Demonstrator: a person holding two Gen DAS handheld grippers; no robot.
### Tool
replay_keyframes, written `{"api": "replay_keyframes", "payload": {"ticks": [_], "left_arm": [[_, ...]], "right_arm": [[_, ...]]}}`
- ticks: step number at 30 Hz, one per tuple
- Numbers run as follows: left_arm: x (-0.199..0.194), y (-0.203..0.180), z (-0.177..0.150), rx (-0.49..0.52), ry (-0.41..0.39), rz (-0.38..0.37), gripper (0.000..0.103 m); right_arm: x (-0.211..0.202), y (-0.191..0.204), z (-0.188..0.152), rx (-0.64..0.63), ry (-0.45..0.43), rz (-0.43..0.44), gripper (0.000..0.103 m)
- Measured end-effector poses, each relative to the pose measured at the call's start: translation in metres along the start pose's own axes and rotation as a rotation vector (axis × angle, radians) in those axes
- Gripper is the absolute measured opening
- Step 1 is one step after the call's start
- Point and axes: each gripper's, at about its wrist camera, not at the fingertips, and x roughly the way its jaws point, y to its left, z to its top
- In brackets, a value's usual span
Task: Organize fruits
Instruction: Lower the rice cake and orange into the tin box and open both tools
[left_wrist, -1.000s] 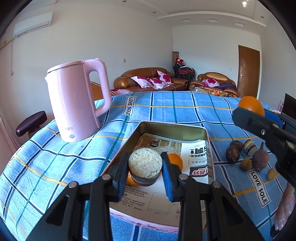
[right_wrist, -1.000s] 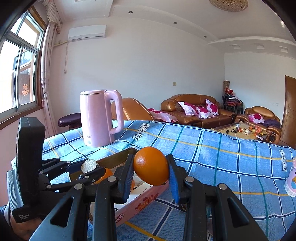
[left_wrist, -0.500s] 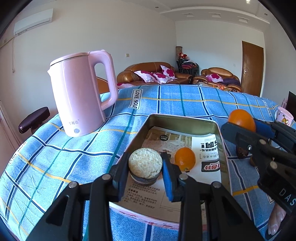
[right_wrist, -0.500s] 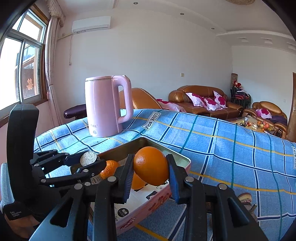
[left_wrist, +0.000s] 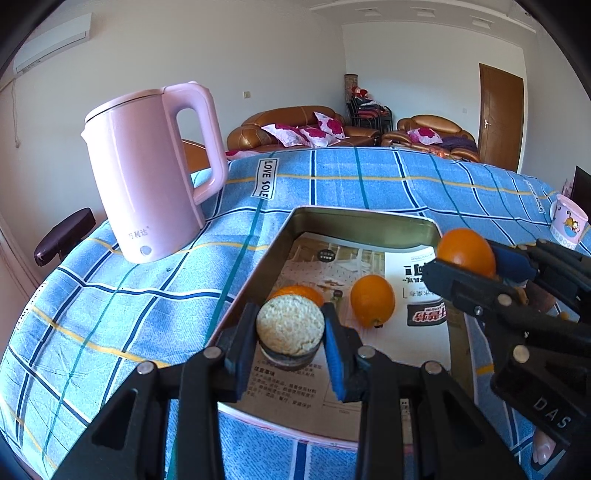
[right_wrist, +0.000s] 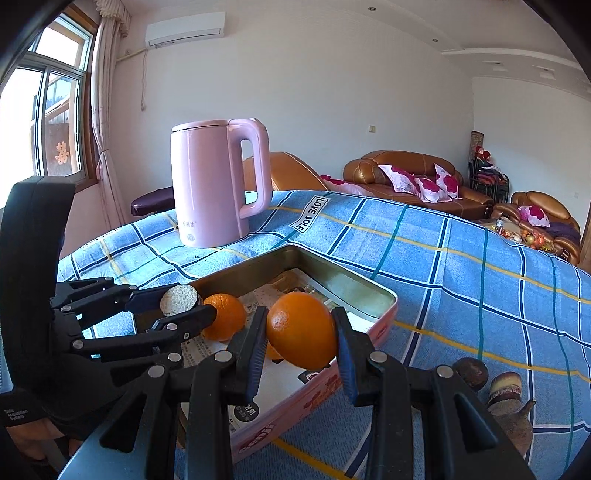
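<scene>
Both pairs of jaws are clamped: the left gripper (left_wrist: 290, 334) pinches a round cut fruit (left_wrist: 290, 329) with a pale, rough top face and dark rind, and the right gripper (right_wrist: 300, 341) squeezes an orange (right_wrist: 301, 340) between its blue-padded fingers (right_wrist: 345, 347). Each held piece hangs over a shallow metal tin (left_wrist: 360, 223) lined with printed paper, the cut fruit above the near left part and the orange above the right rim. Two more oranges lie inside the tin, one (left_wrist: 372, 301) near the middle and another (left_wrist: 297, 291) partly hidden behind the cut fruit. A tall pink kettle (left_wrist: 151, 184) stands on the blue checked cloth (left_wrist: 110, 302) to the left of the tin, well apart from both grippers. Just right of the tin, several dark brownish fruits (right_wrist: 506, 387) sit on the cloth, partly blocked by the right gripper's arm. A printed cup (left_wrist: 567, 227) stands near the far right edge of the table.
</scene>
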Motion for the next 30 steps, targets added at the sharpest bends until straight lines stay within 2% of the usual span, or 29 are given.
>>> {"api": "replay_keyframes", "payload": {"ticks": [7, 14, 21, 25, 30], "left_arm": [[0.006, 0.000, 0.000, 0.007, 0.034, -0.014, 0.036], [0.010, 0.001, 0.000, 0.000, 0.051, -0.016, 0.036], [0.009, 0.005, 0.001, -0.017, 0.047, -0.007, 0.036], [0.006, 0.007, 0.000, -0.031, 0.035, 0.008, 0.049], [0.005, 0.007, 0.000, -0.028, 0.030, 0.015, 0.049]], "right_arm": [[0.016, 0.007, -0.001, -0.036, 0.096, 0.023, 0.037], [0.023, 0.009, -0.003, -0.043, 0.137, 0.018, 0.037], [0.024, 0.007, -0.003, -0.037, 0.142, 0.022, 0.042], [0.021, 0.006, -0.002, -0.025, 0.128, 0.011, 0.049], [0.019, 0.002, -0.001, -0.007, 0.114, 0.004, 0.052]]}}
